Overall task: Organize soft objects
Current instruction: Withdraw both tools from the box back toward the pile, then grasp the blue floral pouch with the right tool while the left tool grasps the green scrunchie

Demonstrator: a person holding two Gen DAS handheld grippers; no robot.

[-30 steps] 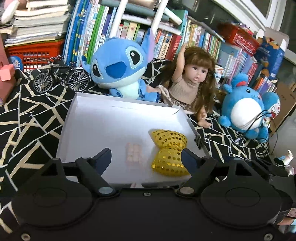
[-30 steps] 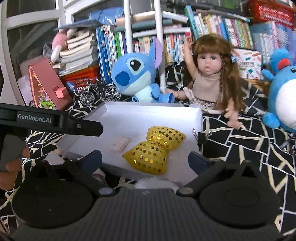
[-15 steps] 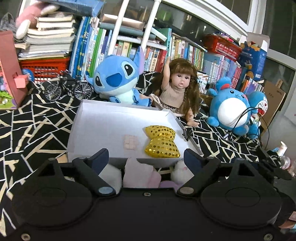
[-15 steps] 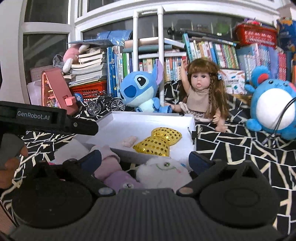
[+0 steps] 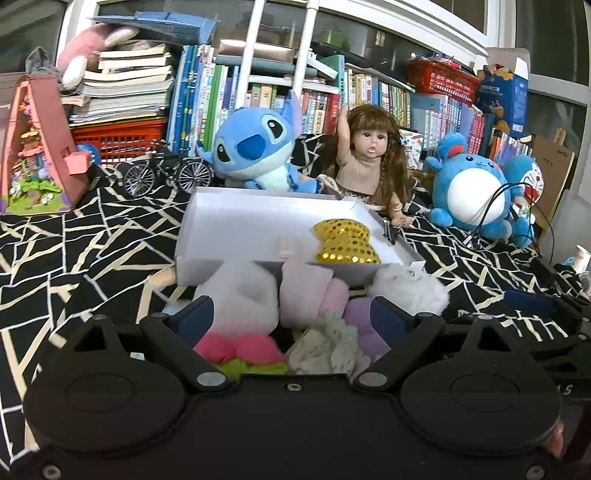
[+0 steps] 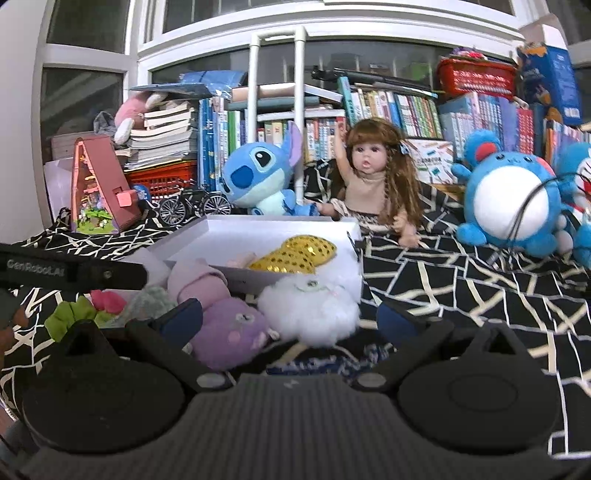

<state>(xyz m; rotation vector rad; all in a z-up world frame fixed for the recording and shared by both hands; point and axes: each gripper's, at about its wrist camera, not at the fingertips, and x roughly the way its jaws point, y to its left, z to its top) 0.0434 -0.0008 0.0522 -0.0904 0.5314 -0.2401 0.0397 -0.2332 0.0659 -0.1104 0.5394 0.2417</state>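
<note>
Hovering: my left gripper (image 5: 286, 319), jaws just widened, empty, over the toy pile (image 5: 236, 295)
Right gripper (image 6: 290, 319): apart, empty
Aim: pinch one toy mid-body, lift into white box (image 5: 236, 225)

Even indoor light lit both views brightly with only soft shadows, the windows (image 6: 85, 22) behind were dark, fisheye bending curved the edges, corners vignetted black, and distant book spines (image 5: 369, 96) looked slightly soft.

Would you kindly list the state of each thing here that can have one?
White box: open, holding the gold bow.
Left gripper: jaws open, just been widening, gripping nothing.
Right gripper: jaws open, empty.
White fluffy toy: outside the box, on the cloth.
Doll: sitting, one arm raised.
</note>
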